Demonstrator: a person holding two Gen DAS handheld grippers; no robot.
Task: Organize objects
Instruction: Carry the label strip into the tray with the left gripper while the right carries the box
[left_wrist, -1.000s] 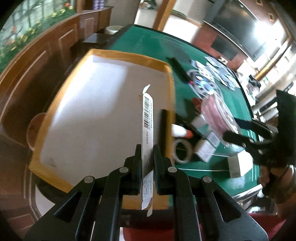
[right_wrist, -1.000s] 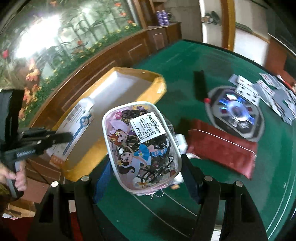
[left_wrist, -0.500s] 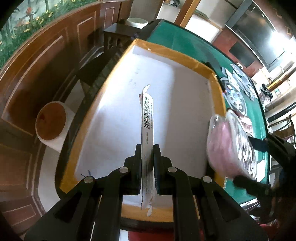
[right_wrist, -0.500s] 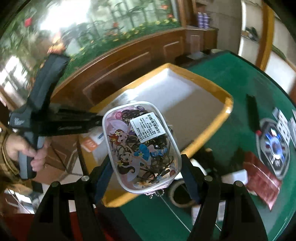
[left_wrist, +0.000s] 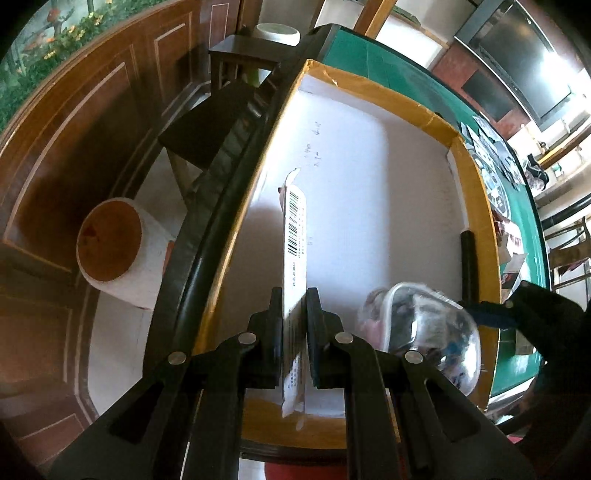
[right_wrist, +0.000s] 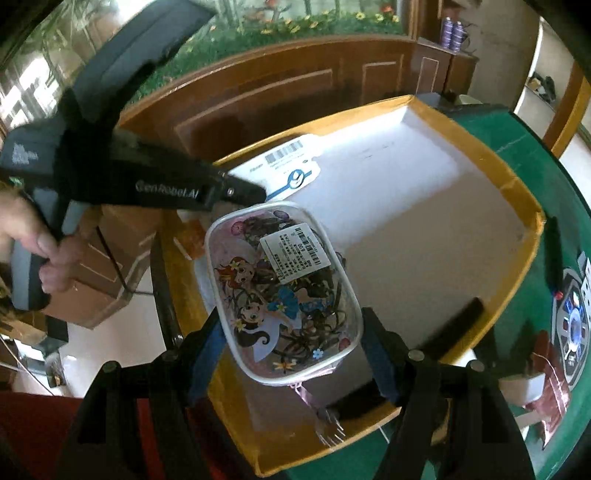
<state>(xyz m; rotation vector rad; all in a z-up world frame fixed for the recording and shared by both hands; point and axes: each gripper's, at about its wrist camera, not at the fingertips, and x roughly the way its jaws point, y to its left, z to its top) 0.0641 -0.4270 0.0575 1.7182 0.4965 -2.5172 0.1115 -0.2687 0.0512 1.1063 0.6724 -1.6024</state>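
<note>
A shallow cardboard box (left_wrist: 476, 199) (right_wrist: 524, 206) with a white floor and tan rim sits at the corner of the green table. My left gripper (left_wrist: 294, 306) is shut on a thin white packet (left_wrist: 294, 240) with a barcode, held edge-on above the box floor. That packet (right_wrist: 288, 168) and the left gripper (right_wrist: 236, 194) show at the box's far-left rim in the right wrist view. My right gripper (right_wrist: 291, 332) is shut on a clear zip pouch (right_wrist: 284, 291) printed with cartoon girls and holding dark hair ties, above the box's near corner. The pouch (left_wrist: 424, 328) hangs beside the packet.
On the green felt (right_wrist: 561, 177) to the right lie a round electronic gadget (right_wrist: 574, 325), a dark red packet (right_wrist: 550, 384), a black stick (right_wrist: 552, 254) and scattered cards (left_wrist: 495, 147). A white stool (left_wrist: 110, 251) stands on the floor left of the table. A hand (right_wrist: 40, 247) grips the left gripper's handle.
Both grippers moved from over the green felt to above the cardboard box. The pouch came in beside the packet, and the right wrist rolled, tilting the pouch. Neither grip changed.
</note>
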